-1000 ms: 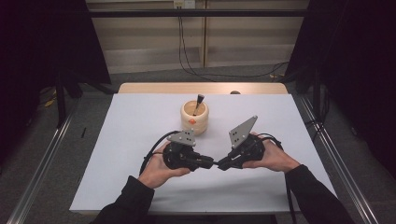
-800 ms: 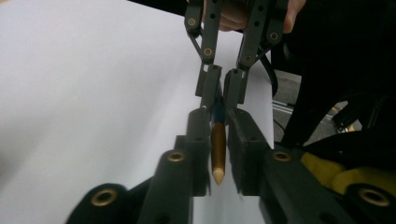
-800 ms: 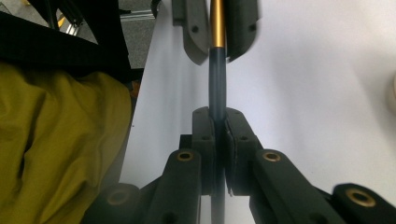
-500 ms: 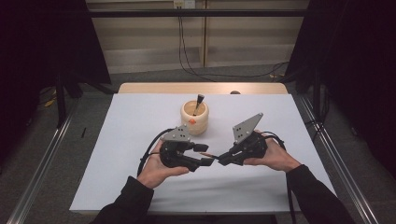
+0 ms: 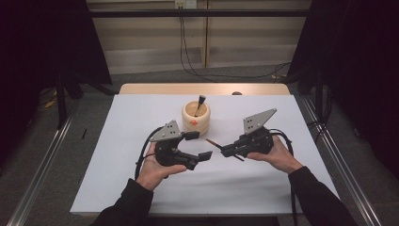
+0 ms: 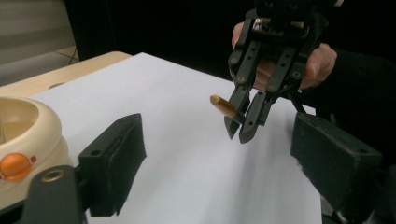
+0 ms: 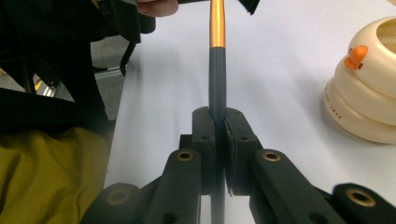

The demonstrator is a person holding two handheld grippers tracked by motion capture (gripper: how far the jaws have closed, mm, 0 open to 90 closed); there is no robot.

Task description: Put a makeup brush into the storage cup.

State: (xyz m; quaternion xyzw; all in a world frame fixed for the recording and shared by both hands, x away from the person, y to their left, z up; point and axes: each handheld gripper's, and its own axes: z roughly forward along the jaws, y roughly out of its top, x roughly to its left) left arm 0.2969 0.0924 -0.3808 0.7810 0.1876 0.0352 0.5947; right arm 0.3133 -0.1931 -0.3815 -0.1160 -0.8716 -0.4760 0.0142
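**Brush handed across, holder waiting**

The right gripper [image 5: 225,150] is clamped tight on a slim brush [image 7: 217,70], its pads pinching the dark shaft while the gold-coloured end sticks out towards the other hand. In the left gripper view that gold tip [image 6: 222,105] pokes out level from the closed black jaws, clear of the table. The left gripper [image 5: 198,145] has just been opening its jaws, and they now stand wide with nothing between them; the brush tip hangs in the gap between the two tools (close to the left jaws, but I see no contact).

Beyond the grippers, near the middle of the white table [image 5: 117,179], stands a cream ringed holder [image 5: 196,118] with an orange knob on its side, and another dark-handled brush [image 5: 200,104] already leans upright in it.

My reading: the hand-over looks finished, the right hand alone carrying the brush. What seems left is to swing it over to the holder, tip it upright and drop it in beside its mate.
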